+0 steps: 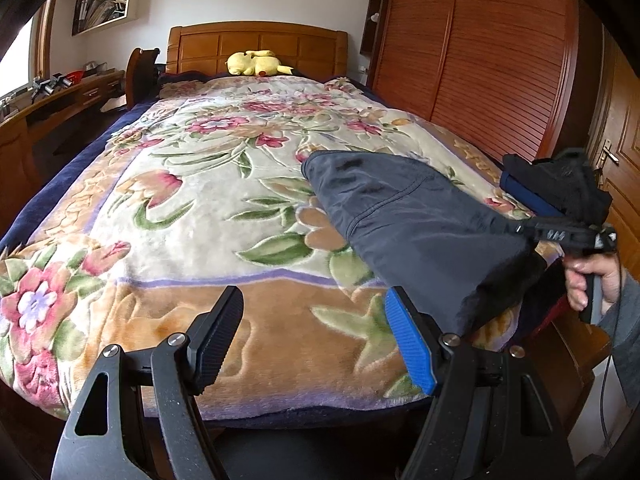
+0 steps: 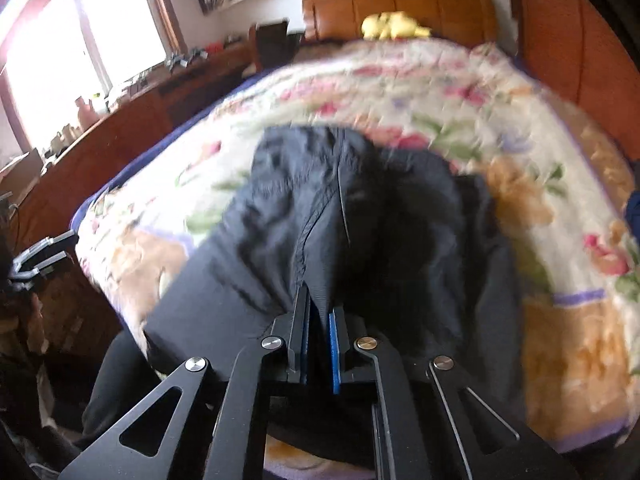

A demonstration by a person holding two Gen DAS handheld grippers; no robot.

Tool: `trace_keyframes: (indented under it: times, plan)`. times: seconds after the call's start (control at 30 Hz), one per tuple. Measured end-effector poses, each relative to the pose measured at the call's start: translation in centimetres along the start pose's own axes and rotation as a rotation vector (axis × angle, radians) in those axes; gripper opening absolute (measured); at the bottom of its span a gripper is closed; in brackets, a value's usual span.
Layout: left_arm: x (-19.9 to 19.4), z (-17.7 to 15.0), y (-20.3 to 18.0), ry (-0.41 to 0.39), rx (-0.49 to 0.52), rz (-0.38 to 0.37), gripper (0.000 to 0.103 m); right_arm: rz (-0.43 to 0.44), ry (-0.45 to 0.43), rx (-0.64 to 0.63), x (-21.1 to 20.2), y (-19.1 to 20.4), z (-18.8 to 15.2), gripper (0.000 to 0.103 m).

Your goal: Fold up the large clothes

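Left wrist view: left gripper [image 1: 314, 340], jaws wide apart and empty, over the blanket [image 1: 192, 184] at the bed's foot; dark garment [image 1: 404, 216] lies at its right, its near edge lifted by the right gripper [image 1: 520, 229], hand [image 1: 592, 280] on the handle. Right wrist view, blurred: right gripper [image 2: 319, 322], jaws together, clamped on a fold of the garment [image 2: 320, 208] spread over the blanket [image 2: 520, 152].

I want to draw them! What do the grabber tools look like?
Both are black metal with silver round bolts. The left gripper has one ribbed black pad and one blue. The right gripper has blue-lined fingers. A grey sleeve and thin black cable show.
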State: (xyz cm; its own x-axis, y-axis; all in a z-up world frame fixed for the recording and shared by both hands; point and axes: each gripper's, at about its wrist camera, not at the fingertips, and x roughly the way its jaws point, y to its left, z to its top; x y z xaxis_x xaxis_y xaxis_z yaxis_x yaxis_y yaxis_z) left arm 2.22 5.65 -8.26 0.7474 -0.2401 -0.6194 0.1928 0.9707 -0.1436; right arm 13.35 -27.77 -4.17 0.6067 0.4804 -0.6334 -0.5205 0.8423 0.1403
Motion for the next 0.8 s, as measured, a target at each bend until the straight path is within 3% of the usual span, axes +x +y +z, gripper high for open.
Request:
trace_keyframes:
  times: [0.07,0.27,0.3,0.47,0.57,0.67,0.8]
  plan:
    - [0.1,0.0,-0.2,0.004,-0.001,-0.006,0.074,-0.009,-0.104,-0.015,-3.1,0.8,0.7,0.006]
    - [-0.2,-0.1,-1.0,0.004,0.014,-0.015,0.074,-0.019,-0.207,-0.047,-8.2,1.7,1.0,0.002]
    - [-0.3,-0.1,-1.1,0.001,0.015,-0.017,0.074,-0.075,-0.213,-0.054,-9.2,1.1,0.0,0.002]
    - [-0.3,0.0,-1.7,0.0,0.023,-0.031,0.074,-0.219,-0.182,0.048,-9.2,-3.9,-2.7,0.002]
    - [-0.3,0.0,-2.2,0.003,0.033,-0.034,0.074,-0.3,-0.11,0.101,-7.3,-7.1,-4.9,0.002]
    - [-0.3,0.0,-2.7,0.002,0.039,-0.039,0.074,-0.288,-0.029,0.136,-4.7,-8.4,-6.8,0.002]
    - [-0.6,0.0,-3.2,-0.009,0.04,-0.045,0.074,-0.287,-0.022,0.129,-4.3,-7.6,-5.5,0.003]
